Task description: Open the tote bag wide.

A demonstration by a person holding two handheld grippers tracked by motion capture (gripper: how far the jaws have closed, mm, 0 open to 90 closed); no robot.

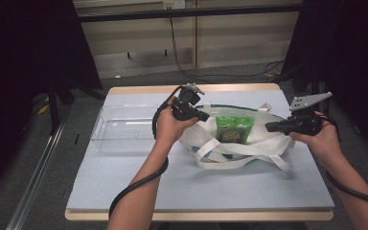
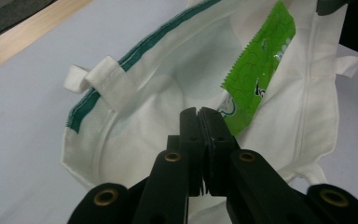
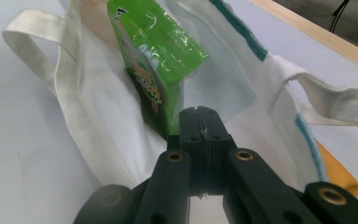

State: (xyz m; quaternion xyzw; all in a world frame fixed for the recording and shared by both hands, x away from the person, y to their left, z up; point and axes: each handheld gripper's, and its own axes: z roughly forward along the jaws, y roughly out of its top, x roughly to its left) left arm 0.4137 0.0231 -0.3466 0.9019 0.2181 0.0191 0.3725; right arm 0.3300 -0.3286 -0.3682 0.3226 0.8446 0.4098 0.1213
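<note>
The white tote bag lay open mid-table, the green snack packet inside. The left gripper at its left rim and the right gripper at its right were clenched, nothing visibly between their jaws.

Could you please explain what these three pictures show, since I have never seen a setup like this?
There is no robot here: a person sits at a table and holds a hand-operated two-jaw gripper in each hand.

The high view looks down from above the person's side. The other two pictures come from small cameras riding on the grippers, each looking along its own black jaws.

On the table lie a white cloth bag with a green snack packet standing in its mouth, and an empty clear plastic tray to the left.

The left gripper and the right gripper both have their jaws shut, at opposite sides of the bag's opening. Whether cloth is pinched between the jaws, I cannot tell.
</note>
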